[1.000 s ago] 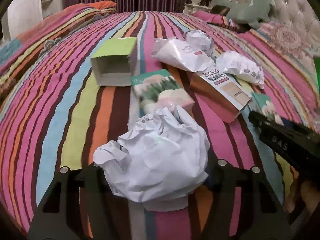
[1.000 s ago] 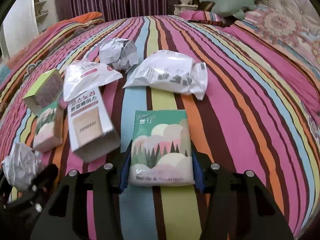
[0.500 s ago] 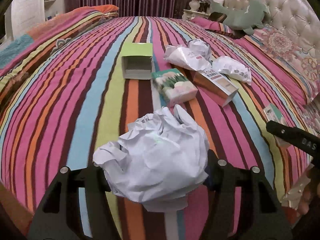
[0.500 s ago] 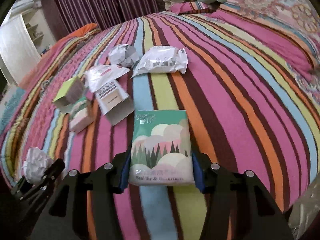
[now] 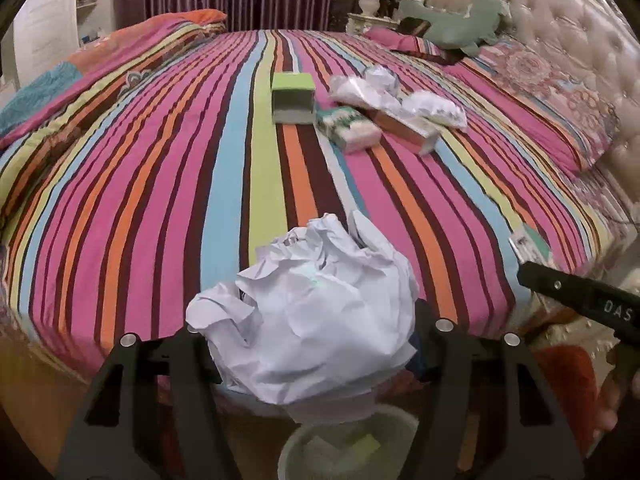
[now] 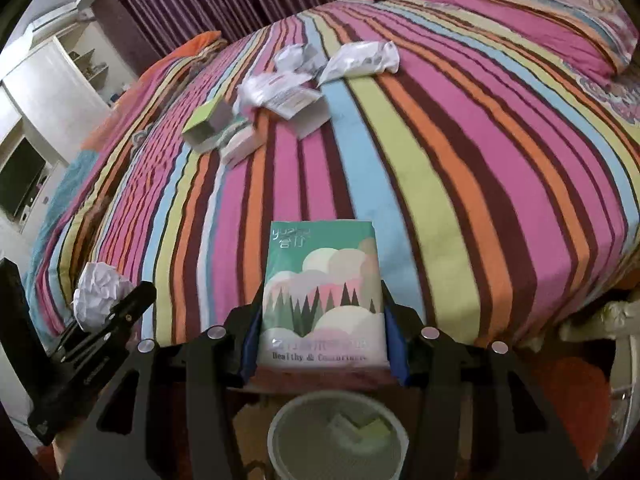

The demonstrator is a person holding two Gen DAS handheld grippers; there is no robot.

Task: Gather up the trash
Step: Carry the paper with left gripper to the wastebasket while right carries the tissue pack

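Note:
My left gripper (image 5: 316, 344) is shut on a crumpled white paper ball (image 5: 308, 316), held above a pale mesh trash bin (image 5: 348, 444) on the floor by the bed's foot. My right gripper (image 6: 322, 344) is shut on a green tissue pack (image 6: 322, 292) printed with trees, held above the same bin (image 6: 336, 432). The paper ball also shows in the right wrist view (image 6: 100, 292). More trash lies far up the striped bed: a green box (image 5: 292, 98), a tissue pack (image 5: 348, 128), a carton (image 5: 408, 126), white wrappers (image 5: 434, 110).
The striped bedspread (image 5: 224, 160) ends at the bed's foot just ahead of both grippers. A tufted headboard (image 5: 560, 20) and a green plush toy (image 5: 460, 20) are at the far right. A white cabinet (image 6: 48, 92) stands at the left.
Both grippers pulled back off the bed with their loads; the trash pile shrank into the distance and the mesh bin came into view below both grippers.

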